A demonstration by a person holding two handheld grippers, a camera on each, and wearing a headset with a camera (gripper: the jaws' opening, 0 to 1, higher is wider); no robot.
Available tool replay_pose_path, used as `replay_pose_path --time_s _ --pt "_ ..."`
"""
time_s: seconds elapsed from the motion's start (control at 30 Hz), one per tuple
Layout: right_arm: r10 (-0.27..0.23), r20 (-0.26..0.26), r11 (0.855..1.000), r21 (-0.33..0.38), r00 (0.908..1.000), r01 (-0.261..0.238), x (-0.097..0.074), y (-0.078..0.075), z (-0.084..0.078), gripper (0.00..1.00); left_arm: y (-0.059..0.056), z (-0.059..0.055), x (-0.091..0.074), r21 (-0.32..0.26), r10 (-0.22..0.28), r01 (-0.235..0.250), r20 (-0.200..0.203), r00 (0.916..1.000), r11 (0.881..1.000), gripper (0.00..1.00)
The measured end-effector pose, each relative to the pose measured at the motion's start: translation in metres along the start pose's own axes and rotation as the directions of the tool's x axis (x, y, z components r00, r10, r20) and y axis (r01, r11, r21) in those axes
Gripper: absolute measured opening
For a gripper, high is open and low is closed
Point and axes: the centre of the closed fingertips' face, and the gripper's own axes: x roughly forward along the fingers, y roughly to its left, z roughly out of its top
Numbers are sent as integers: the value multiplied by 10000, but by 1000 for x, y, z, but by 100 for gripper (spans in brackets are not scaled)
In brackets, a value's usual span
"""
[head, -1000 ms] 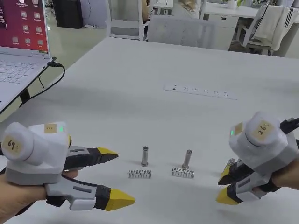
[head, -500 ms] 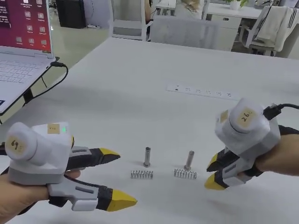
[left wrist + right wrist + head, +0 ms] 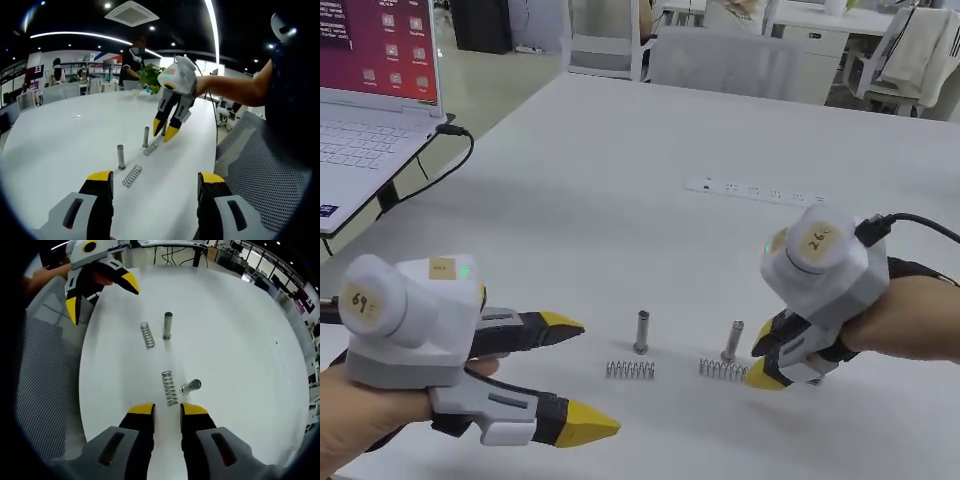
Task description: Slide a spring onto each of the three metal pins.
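Two short metal pins stand upright on the white table, the left pin (image 3: 642, 331) and the right pin (image 3: 733, 340). A spring (image 3: 630, 369) lies flat in front of the left one, and a second spring (image 3: 722, 369) in front of the right one. My right gripper (image 3: 761, 353) hovers just right of that second spring, jaws narrowly apart and holding nothing. Its own view has the spring (image 3: 169, 387) and pin (image 3: 191, 386) just ahead of the gripper (image 3: 167, 409). My left gripper (image 3: 578, 375) is wide open at the lower left, a short way from the left spring (image 3: 132, 175).
An open laptop (image 3: 370, 90) with a black cable sits at the table's far left. A white power strip (image 3: 760, 193) lies beyond the pins. Chairs and desks stand behind the table. A mesh chair back (image 3: 45, 380) is near the front edge.
My right gripper has moved left and down, from the table's right side to the right-hand spring and pin. The left gripper has stayed put and open. The head camera has shifted slightly.
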Motion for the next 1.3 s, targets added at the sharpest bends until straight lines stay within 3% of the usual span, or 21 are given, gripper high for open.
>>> replay_pose_path --time_s 0.73,1.3 --pt "175 -78 9995 264 9998 -173 20 -3 -1 14 1 -1 0 -61 26 -27 -14 10000 10000 63" --pt "250 -156 9995 184 9996 -247 26 -1 -6 12 0 -1 1 -86 -17 16 -69 10000 10000 63"
